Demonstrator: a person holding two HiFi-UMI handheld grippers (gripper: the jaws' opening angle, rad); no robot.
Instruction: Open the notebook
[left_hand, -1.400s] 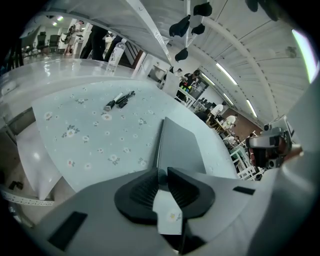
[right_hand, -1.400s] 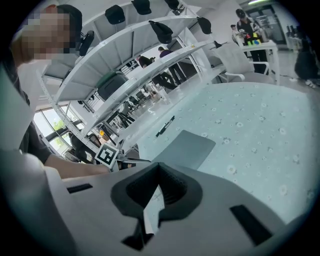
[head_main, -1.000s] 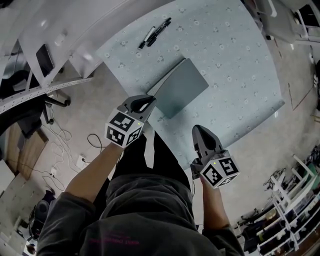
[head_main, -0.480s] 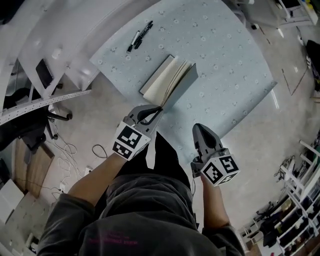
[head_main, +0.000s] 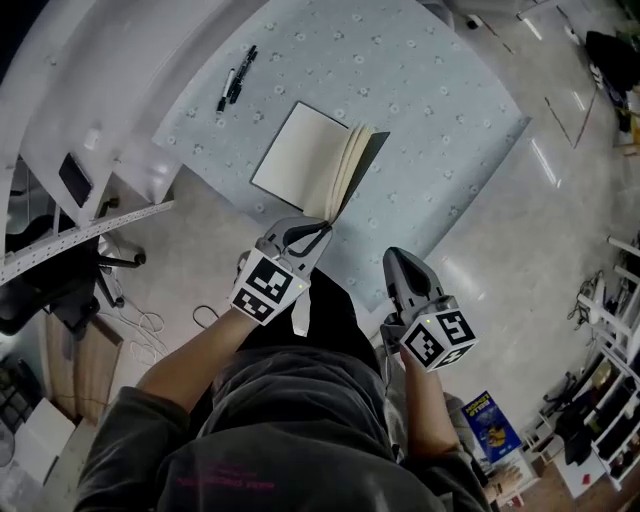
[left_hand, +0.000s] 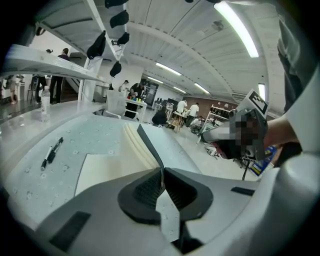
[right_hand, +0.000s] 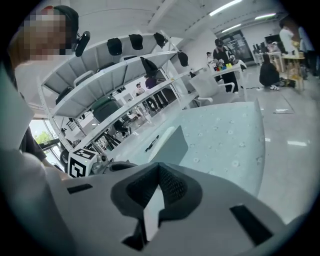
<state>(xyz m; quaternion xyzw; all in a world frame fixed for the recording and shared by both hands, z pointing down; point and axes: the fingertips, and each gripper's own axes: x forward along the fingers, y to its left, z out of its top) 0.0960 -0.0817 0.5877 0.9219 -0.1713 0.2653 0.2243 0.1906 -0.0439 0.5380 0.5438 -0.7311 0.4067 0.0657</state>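
From where I stand I count one notebook, two pens and two hand-held grippers over a table spread with a pale blue-green patterned cloth (head_main: 430, 120). The thin grey-covered paper notebook (head_main: 305, 160) lies on the cloth near the table's front edge, just ahead of the person. It is partly open. One blank cream page lies flat on the left, and the rest of the pages stand up in a fanned block at the spine. The grey cover (head_main: 362, 168) is raised and tilted over them. The grey plastic left gripper (head_main: 325, 229) has its jaws pinched tight on the near corner of that cover, with the thin edge caught between the ribbed pads. The matching right gripper (head_main: 393, 258) is near the table's front edge, apart from the notebook, its jaws pressed together on nothing. The two dark pens (head_main: 236, 82) lie side by side on the cloth, well beyond the notebook towards the far left corner.
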